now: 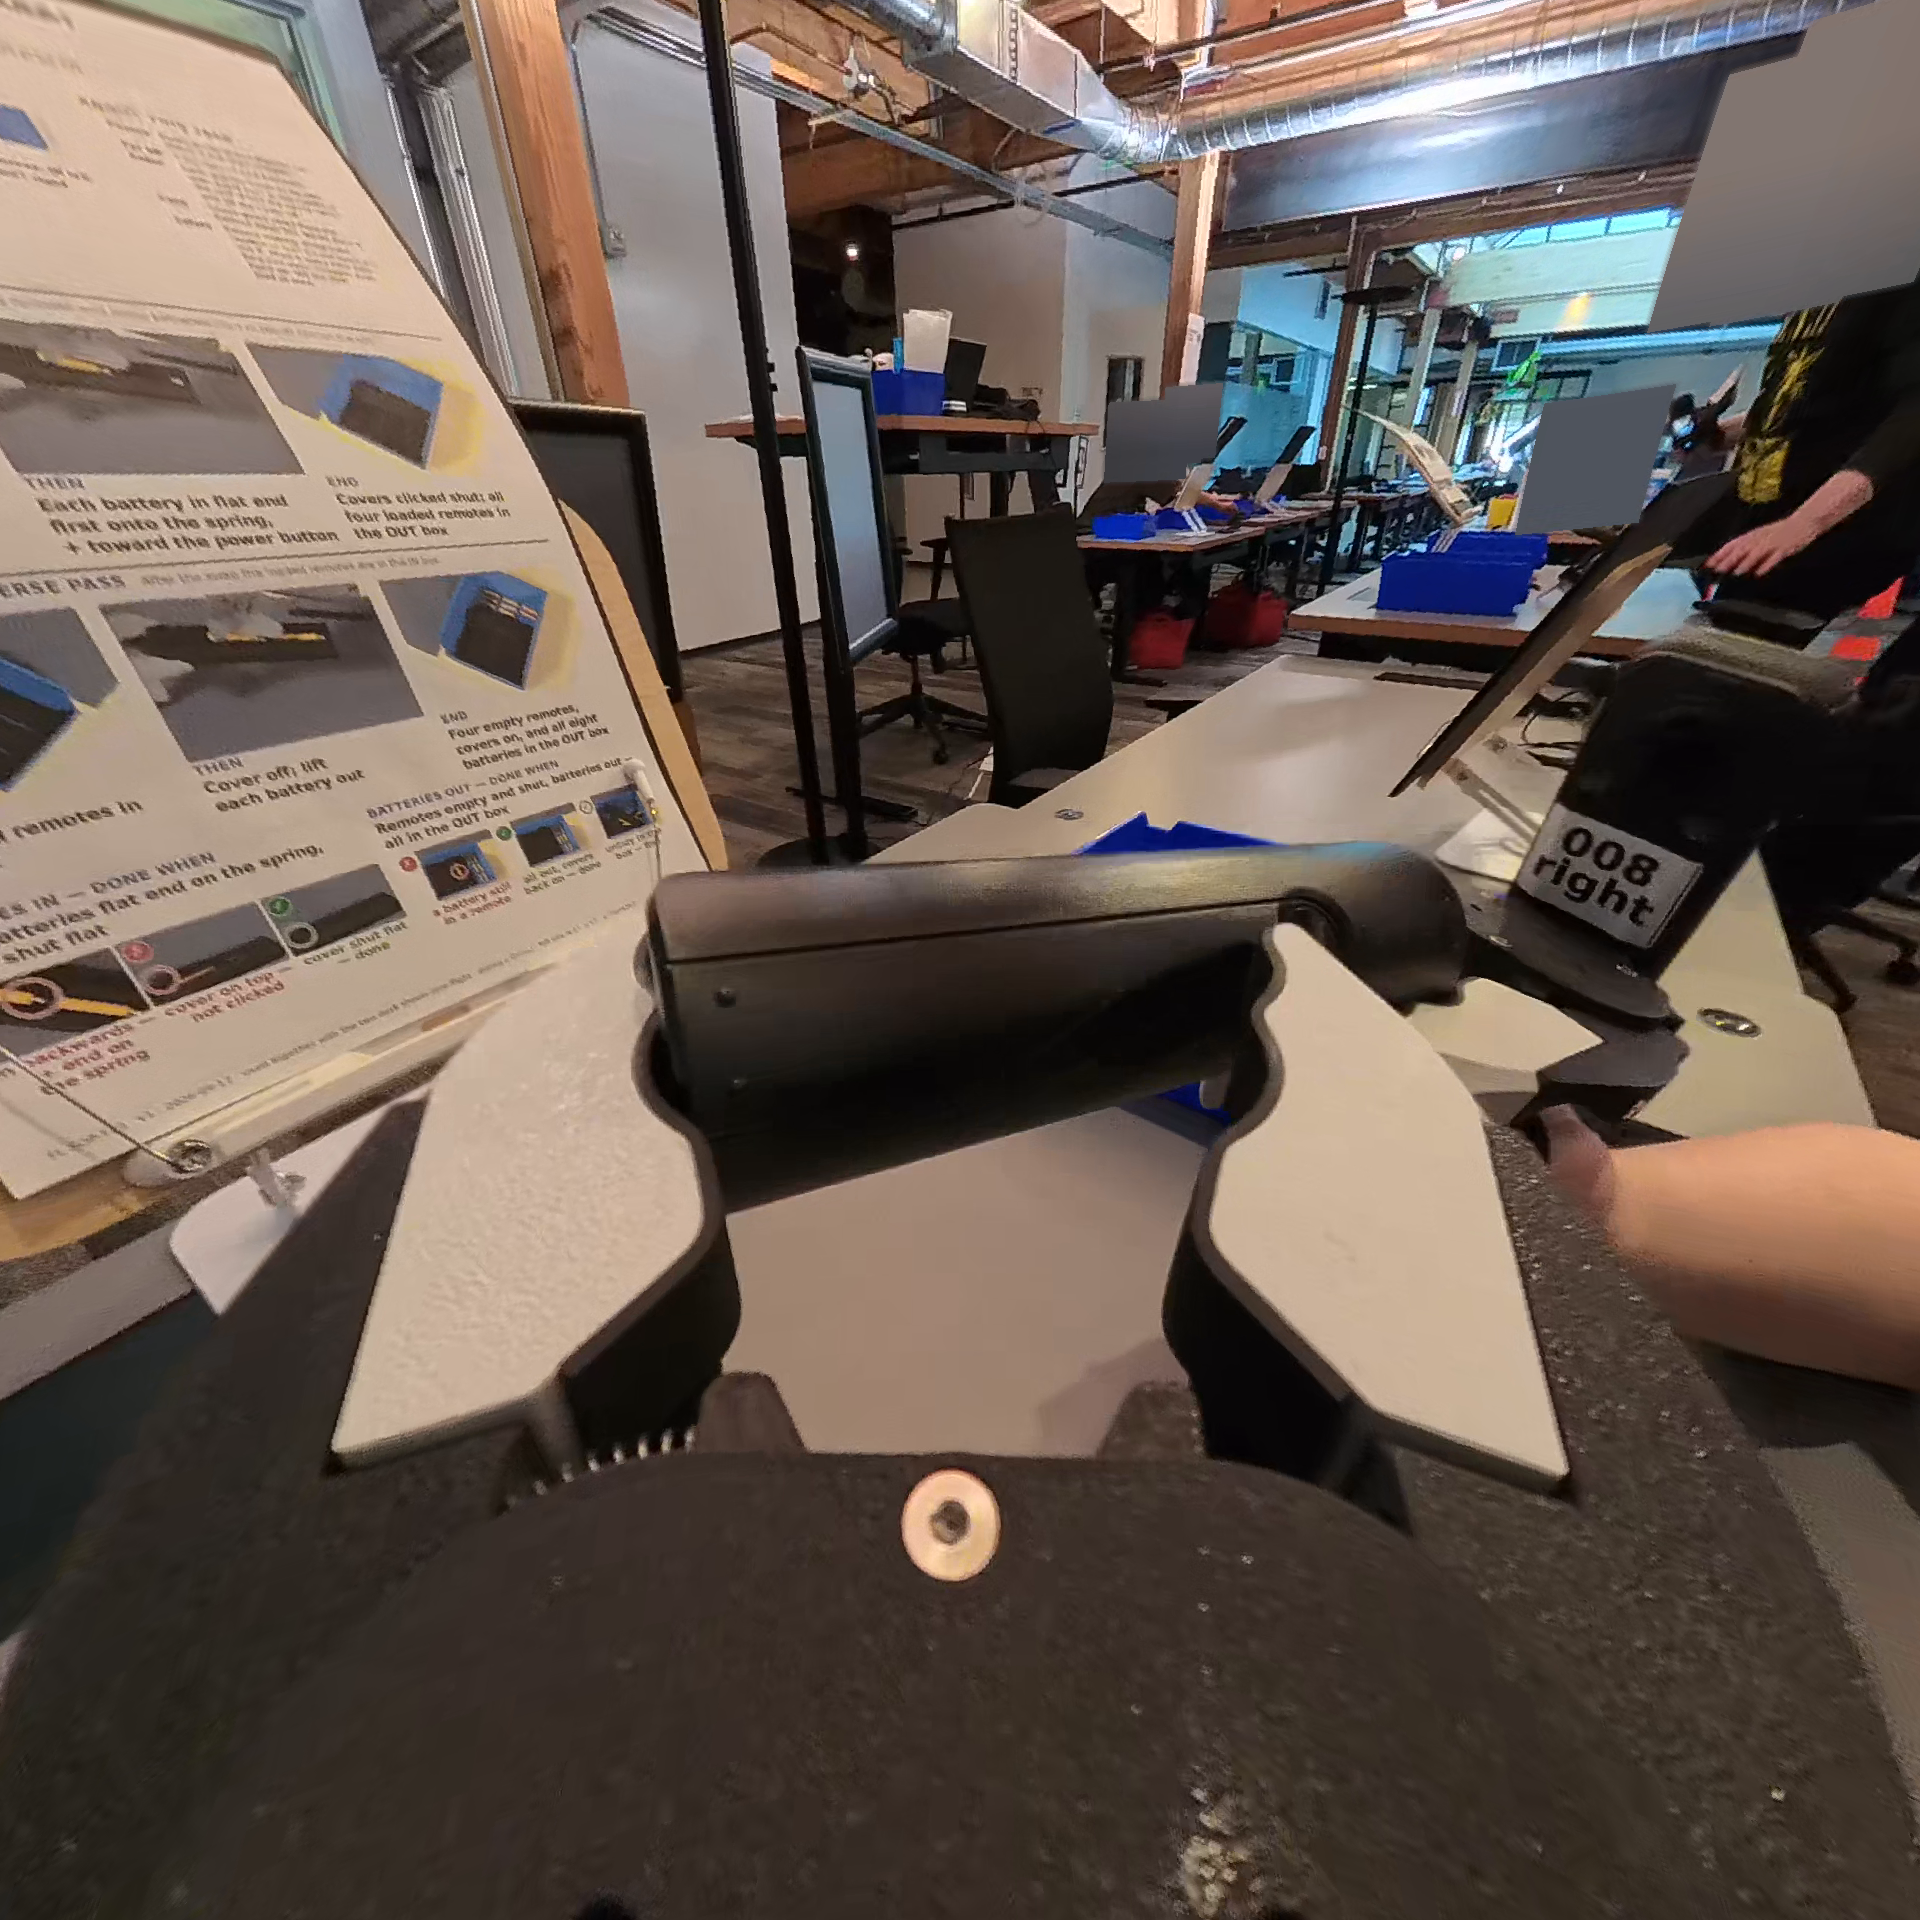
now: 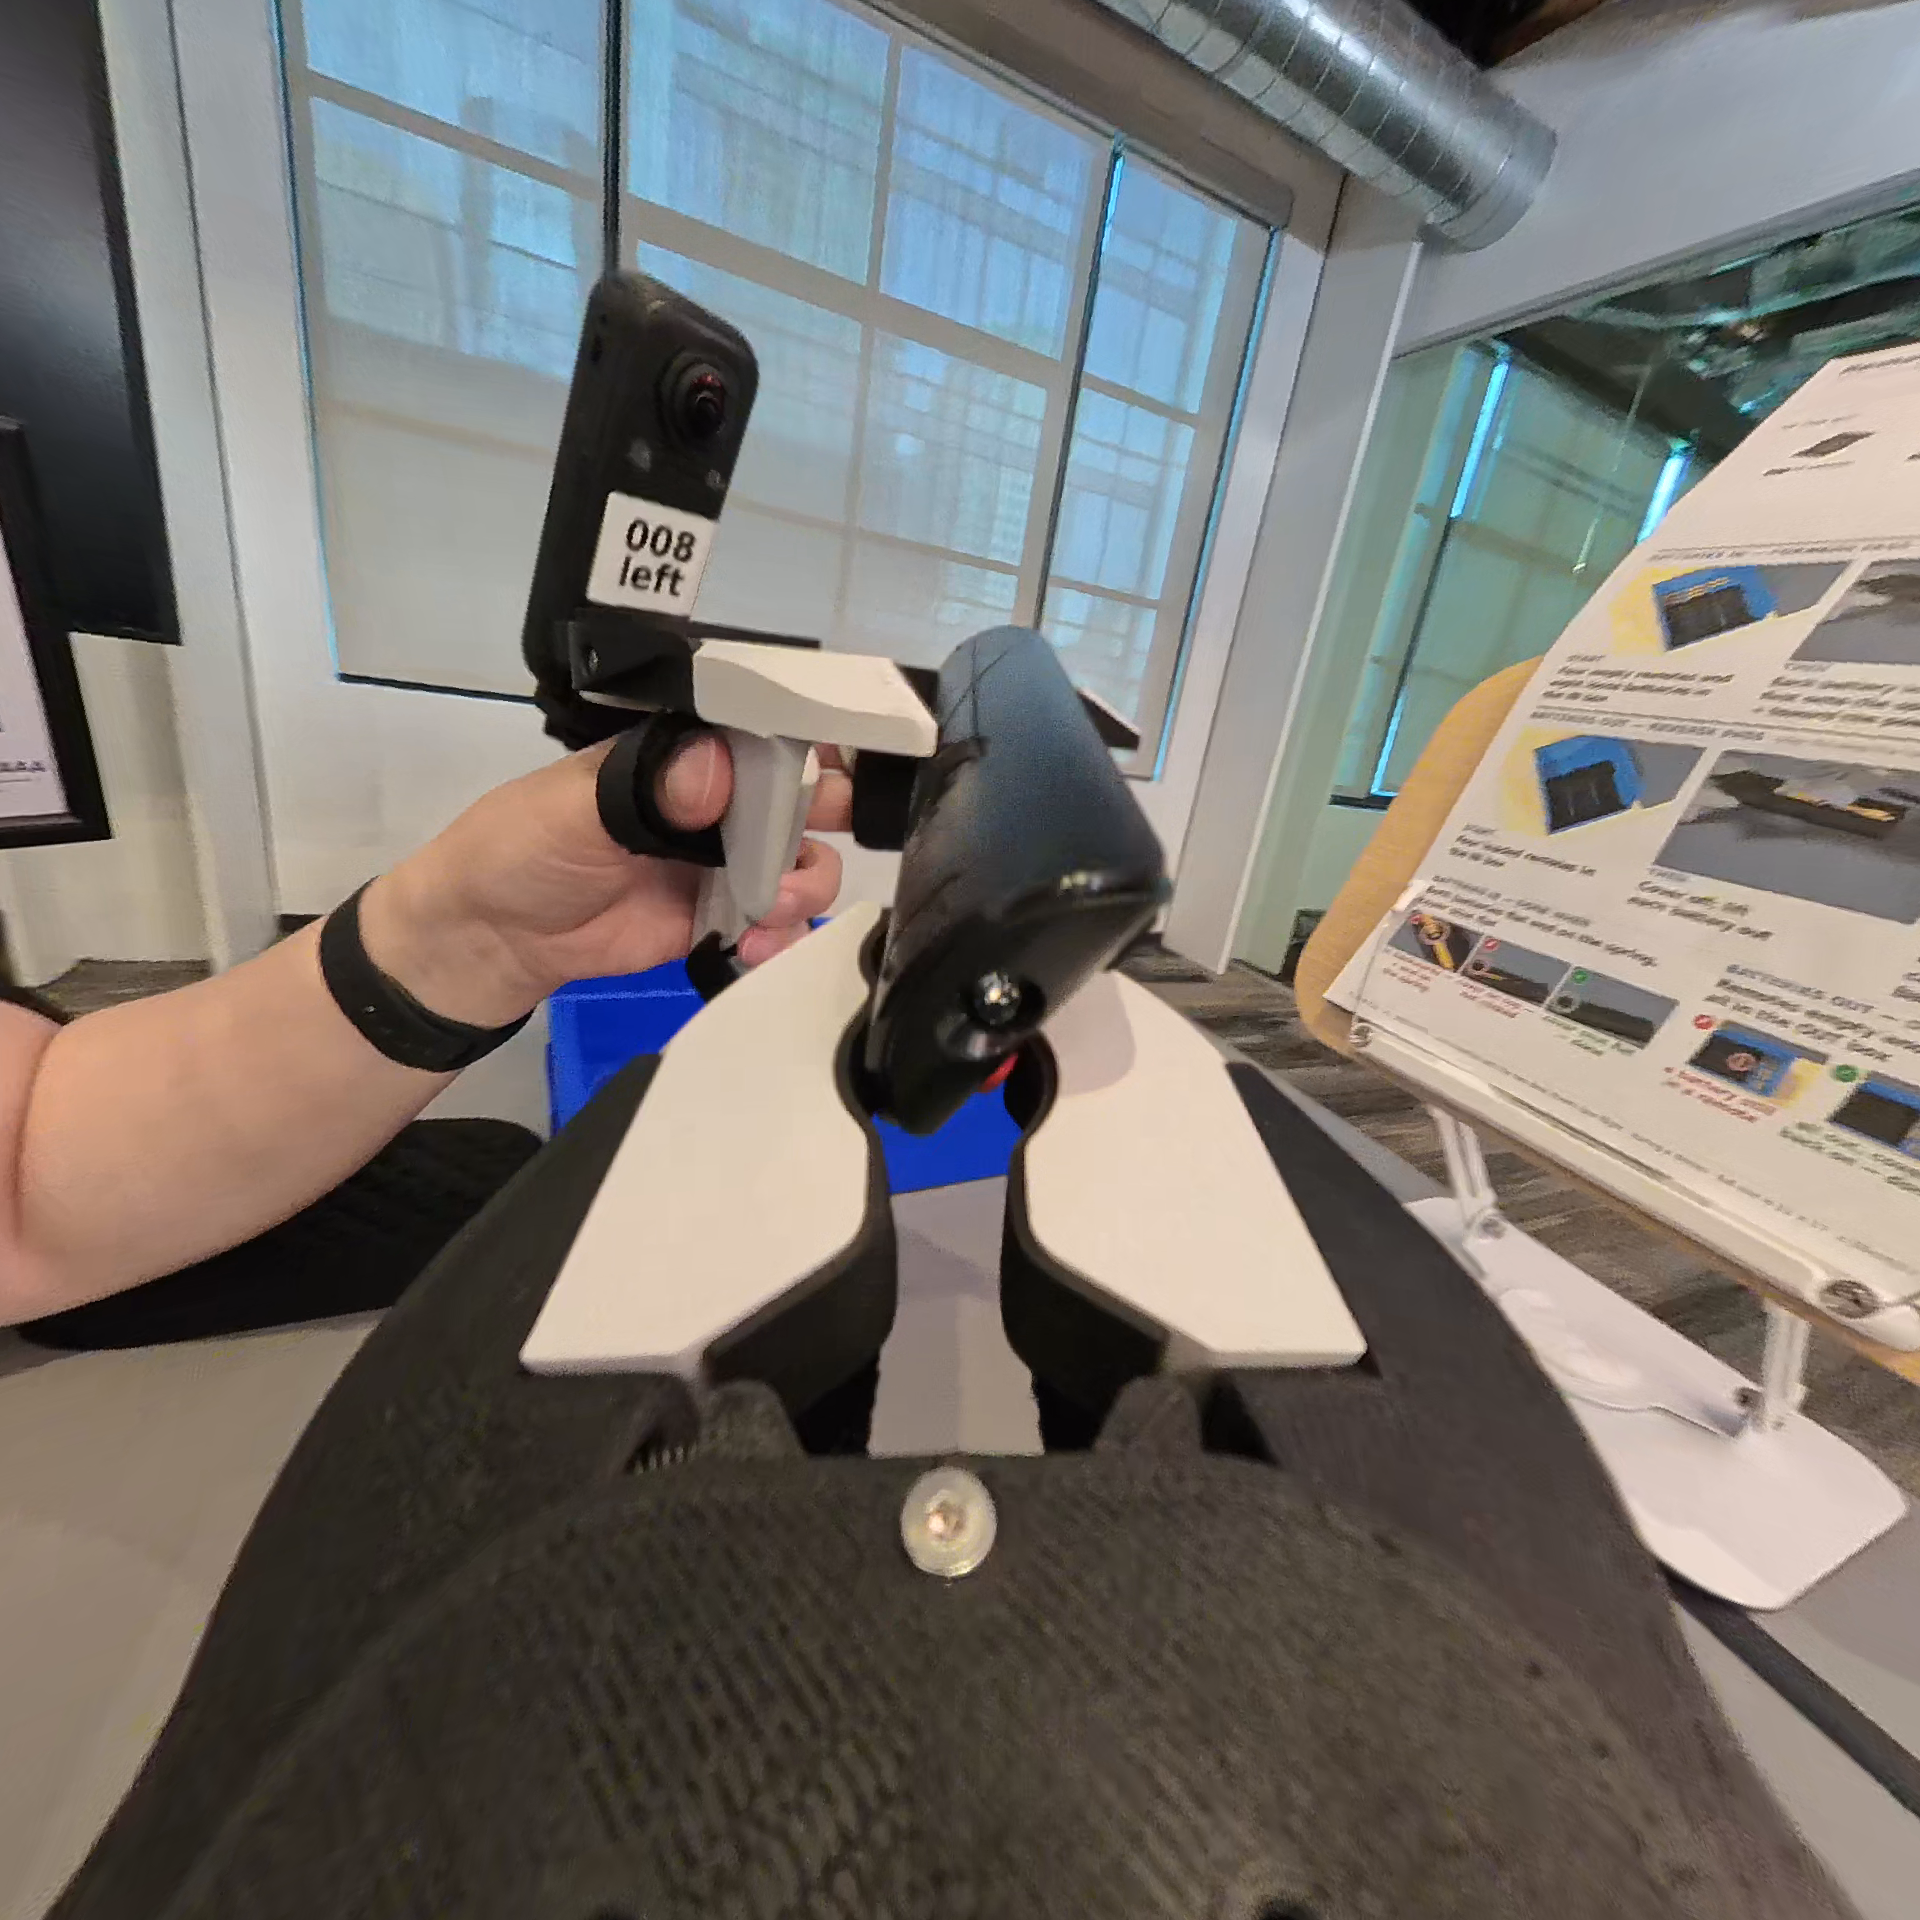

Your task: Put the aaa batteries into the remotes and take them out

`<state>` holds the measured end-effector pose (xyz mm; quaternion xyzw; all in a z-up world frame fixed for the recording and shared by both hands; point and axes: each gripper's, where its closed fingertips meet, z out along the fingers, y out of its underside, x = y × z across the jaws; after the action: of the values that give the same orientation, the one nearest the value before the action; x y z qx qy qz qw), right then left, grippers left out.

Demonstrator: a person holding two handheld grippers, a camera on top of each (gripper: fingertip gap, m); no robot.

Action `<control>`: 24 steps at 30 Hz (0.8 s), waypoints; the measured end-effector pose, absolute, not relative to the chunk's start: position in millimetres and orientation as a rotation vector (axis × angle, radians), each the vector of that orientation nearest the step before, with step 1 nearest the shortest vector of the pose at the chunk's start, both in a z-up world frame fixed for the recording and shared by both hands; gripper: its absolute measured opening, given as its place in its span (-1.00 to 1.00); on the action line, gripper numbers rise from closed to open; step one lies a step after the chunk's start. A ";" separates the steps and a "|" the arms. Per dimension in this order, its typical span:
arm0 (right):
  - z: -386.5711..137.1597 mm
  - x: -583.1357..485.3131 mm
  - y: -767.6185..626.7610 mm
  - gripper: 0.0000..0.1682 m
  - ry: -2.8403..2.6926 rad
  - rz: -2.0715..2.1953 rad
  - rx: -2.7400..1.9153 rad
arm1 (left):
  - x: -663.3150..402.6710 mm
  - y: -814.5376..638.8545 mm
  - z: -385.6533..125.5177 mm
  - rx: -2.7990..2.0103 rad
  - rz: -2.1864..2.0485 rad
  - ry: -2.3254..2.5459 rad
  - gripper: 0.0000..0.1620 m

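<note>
Office workspace, grey tabletop [image 1: 935, 1278] below; black remote [image 1: 966, 977] held in air, left tool [image 1: 956, 1049] clenched on one end, right tool [image 2: 951, 1023] clenched on other; cover seems shut; no batteries visible, progress unclear; blue bin [image 2: 623, 1023] behind

Instruction board [image 1: 260, 644] crowds the left; blue bin [image 2: 613, 1023] sits below.

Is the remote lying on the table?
No, both the left gripper and right gripper hold the remote up above the table.
</note>
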<state>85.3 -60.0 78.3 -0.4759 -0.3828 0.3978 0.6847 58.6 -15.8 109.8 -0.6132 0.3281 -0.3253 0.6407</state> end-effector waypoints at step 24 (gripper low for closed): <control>73.3 80.7 -56.7 -0.77 -0.826 1.104 -1.186 | 55.8 -15.8 111.3 -1.387 -0.624 0.778 0.27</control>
<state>80.7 -56.7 73.3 -0.5146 -0.3583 0.4789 0.6144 55.8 -15.8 111.3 -0.6122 0.3435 -0.2753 0.6568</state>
